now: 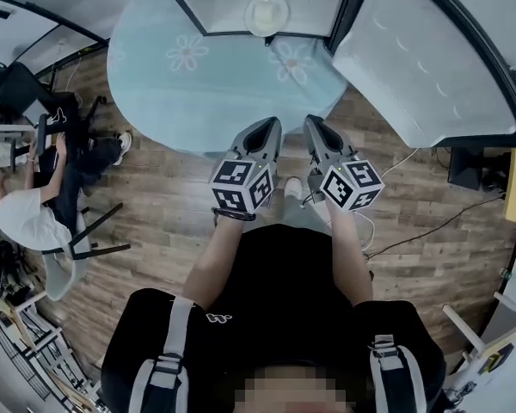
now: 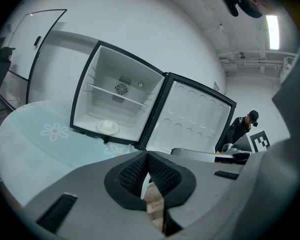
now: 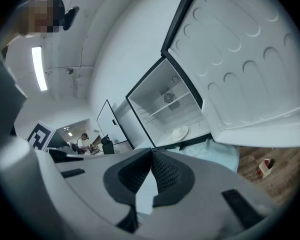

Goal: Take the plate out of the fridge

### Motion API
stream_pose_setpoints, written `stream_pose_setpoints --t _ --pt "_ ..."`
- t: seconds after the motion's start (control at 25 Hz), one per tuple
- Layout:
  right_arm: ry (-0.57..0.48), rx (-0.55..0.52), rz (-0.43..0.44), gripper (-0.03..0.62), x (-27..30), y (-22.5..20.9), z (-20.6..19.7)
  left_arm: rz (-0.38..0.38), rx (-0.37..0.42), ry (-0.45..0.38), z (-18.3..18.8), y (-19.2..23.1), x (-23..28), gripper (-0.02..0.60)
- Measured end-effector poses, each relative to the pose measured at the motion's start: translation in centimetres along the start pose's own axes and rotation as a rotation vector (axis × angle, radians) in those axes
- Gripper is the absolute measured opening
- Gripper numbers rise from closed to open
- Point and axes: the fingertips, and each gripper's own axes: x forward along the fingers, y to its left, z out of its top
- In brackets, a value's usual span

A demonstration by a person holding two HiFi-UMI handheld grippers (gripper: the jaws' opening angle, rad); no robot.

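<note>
A round white plate (image 1: 266,14) lies flat on the floor of a small black-framed, white-lined fridge (image 1: 219,11), near its front edge, at 12 o'clock in the head view. A wire shelf (image 2: 115,95) runs above the plate. The fridge's door (image 1: 421,67) stands swung wide open, at 2 o'clock.

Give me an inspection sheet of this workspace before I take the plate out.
Surface: wooden floor; light blue flowered rug in front of the fridge.
Job's things: fridge open, door swung wide; plate inside at the bottom.
Clutter: small red-and-white item on the floor.
Claws: left claw and right claw shut, empty.
Cables: black cable on the floor, head view's right.
Surroundings: seated person at left.
</note>
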Motion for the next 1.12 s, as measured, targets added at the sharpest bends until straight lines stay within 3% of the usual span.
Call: stream_pose_setpoints --t 0.32,0.6,0.72,0.8,0.92,1.12 --pt "0.024 0.028 0.060 0.000 3.4 -1.1 1.0 0.049 -0.010 0.013 0.6 1.2 1.4 -0.008" --pt "0.067 0.000 0.099 0.000 6.5 0.1 1.3 0.066 -0.087 0.009 1.6 5.2 4.0 -0.008" --pt "0.067 0.075 0.046 0.000 7.1 -2.8 1.4 0.020 -0.100 0.018 2.0 5.3 6.6 -0.008" --pt "0.079 0.063 -0.006 0.000 8.0 -4.7 1.8 0.007 -0.098 0.009 2.8 6.1 7.9 -0.008" --pt "0.114 0.009 -0.034 0.000 10.2 -5.5 1.5 0.040 -0.082 0.031 2.9 8.6 9.2 -0.006" --pt "0.125 0.030 -0.094 0.002 14.2 -6.3 1.2 0.051 -0.129 0.051 3.3 12.5 11.7 -0.006"
